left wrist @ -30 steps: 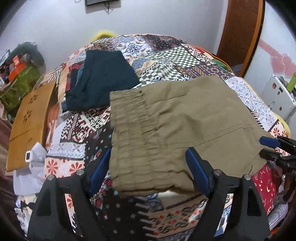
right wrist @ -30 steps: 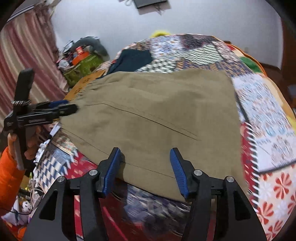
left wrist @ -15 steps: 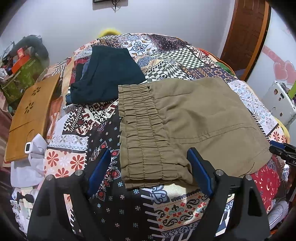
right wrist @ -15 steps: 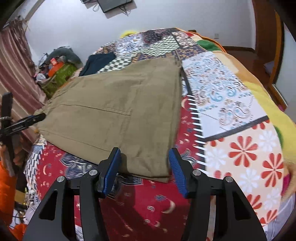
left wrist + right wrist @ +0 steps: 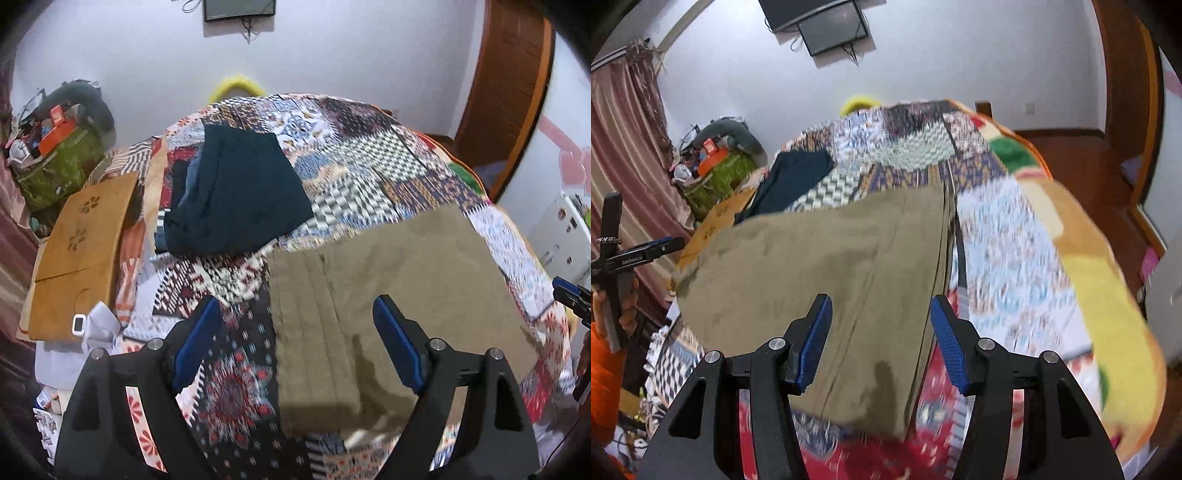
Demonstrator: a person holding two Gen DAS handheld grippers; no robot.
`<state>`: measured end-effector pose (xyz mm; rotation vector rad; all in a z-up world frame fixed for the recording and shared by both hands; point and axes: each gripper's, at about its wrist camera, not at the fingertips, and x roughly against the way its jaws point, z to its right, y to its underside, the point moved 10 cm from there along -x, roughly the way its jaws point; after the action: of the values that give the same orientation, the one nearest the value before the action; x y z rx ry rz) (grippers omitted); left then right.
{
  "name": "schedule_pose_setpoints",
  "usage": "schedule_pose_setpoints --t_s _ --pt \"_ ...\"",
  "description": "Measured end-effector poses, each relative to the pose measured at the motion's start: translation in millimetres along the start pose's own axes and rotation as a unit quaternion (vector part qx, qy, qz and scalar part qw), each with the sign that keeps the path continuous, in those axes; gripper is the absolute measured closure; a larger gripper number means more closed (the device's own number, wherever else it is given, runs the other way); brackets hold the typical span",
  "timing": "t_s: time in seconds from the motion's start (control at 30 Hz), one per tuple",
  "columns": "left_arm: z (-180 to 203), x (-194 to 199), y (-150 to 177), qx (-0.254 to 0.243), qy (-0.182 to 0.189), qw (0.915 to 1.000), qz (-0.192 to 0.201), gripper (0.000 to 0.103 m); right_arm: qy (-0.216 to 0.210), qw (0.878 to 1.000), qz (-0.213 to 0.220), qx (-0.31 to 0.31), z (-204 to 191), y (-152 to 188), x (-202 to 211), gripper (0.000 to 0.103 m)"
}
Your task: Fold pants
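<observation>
Bare quilt (image 5: 236, 373) left of khaki pants (image 5: 399, 295), room for gripper to pass there. Dark folded clothes (image 5: 236, 199) block far-left stretch, just beyond waistband corner. Wooden board (image 5: 81, 251) leans at bed's left edge. Right of pants, open quilt strip (image 5: 1008, 258) up to yellow blanket (image 5: 1108, 295) at bed's right edge.
</observation>
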<state>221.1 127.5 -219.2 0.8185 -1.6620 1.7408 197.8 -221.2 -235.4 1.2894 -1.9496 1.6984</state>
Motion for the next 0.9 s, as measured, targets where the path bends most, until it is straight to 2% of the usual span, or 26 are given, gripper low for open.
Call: schedule_pose_setpoints --t_s 0.17,0.4,0.7,0.9 --pt "-13.0 -20.5 -23.6 0.019 -0.006 0.9998 -0.007 0.018 0.005 1.0 0.02 0.005 10.6 -34.1 -12.9 0.052" --pt "-20.8 -70.2 -32.8 0.043 0.011 0.9975 -0.055 0.018 0.012 1.0 0.015 0.013 27.6 -68.0 -47.6 0.051" --pt "-13.1 -119.8 -14.8 0.031 0.017 0.9927 -0.116 0.018 0.009 0.999 -0.04 0.002 54.6 -87.3 -124.6 0.051" --pt "-13.5 -127.6 -7.6 0.042 0.034 0.9914 -0.119 0.014 0.007 0.997 -0.081 0.001 69.2 -97.3 -177.3 0.052"
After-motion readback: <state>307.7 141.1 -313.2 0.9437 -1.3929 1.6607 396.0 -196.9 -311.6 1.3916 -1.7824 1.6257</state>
